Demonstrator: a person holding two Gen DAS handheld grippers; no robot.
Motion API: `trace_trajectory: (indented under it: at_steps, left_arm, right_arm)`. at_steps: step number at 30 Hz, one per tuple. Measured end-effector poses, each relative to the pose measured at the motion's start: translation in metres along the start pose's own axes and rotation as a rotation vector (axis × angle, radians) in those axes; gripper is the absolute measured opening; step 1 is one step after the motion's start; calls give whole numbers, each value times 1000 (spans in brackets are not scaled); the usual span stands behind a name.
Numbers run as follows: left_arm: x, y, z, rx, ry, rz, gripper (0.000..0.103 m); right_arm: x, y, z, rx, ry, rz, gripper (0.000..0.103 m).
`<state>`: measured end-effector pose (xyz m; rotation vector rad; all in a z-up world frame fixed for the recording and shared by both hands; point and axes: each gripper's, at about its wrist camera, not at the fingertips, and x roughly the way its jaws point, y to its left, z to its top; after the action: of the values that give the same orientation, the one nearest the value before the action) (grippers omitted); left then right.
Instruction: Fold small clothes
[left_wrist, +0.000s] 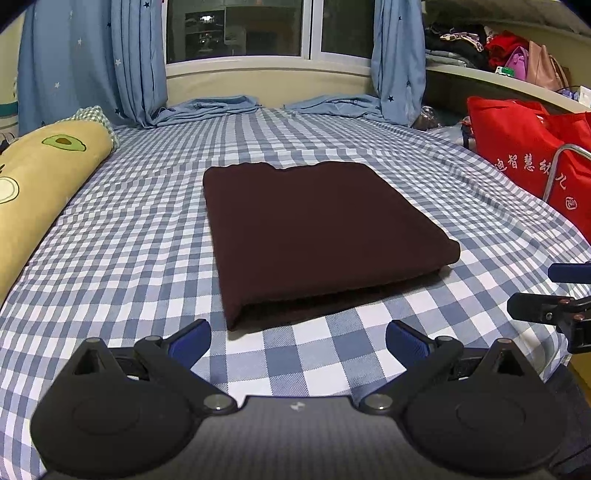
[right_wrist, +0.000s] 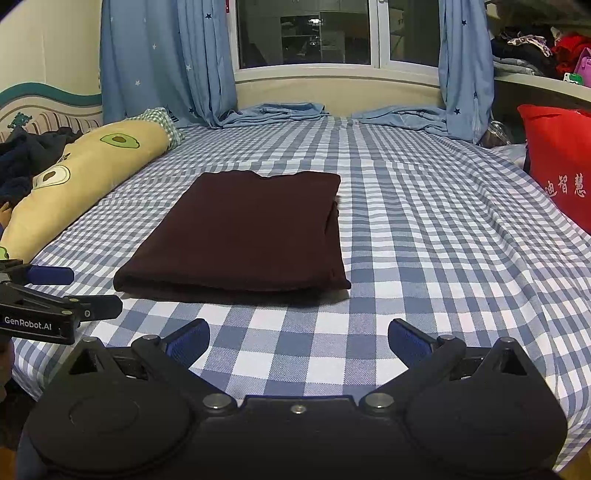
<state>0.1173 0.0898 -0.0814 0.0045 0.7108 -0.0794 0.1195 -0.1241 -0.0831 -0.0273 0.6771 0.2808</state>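
Both tools hang just above the near edge of the checked bed sheet (left_wrist: 110, 258), the left tool (left_wrist: 298, 338) and the right tool (right_wrist: 299, 338) each spread wide and holding nothing, touching nothing. Just beyond them lies the dark maroon garment (left_wrist: 317, 236), folded flat into a neat rectangle mid-bed, with an avocado-print pillow (right_wrist: 88, 173) off to the left. Any further fold risks a fingertip catching only the top layer, which would peel it back and spoil the stack.

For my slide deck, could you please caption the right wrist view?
Open right gripper faces a folded dark brown garment on the checked bedsheet.
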Motion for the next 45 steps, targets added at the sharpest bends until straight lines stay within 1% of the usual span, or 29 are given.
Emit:
trace_trajectory:
  at_steps: [12, 31, 45]
  left_arm:
    - [5, 11, -1, -22, 16, -13, 103]
    - [10, 11, 1, -6, 25, -25, 103]
    - [10, 12, 1, -2, 24, -21, 103]
  right_arm:
    - [5, 8, 1, -3, 7, 1, 102]
    - [8, 10, 2, -5, 9, -1, 102]
    - [9, 9, 3, -2, 9, -2, 102]
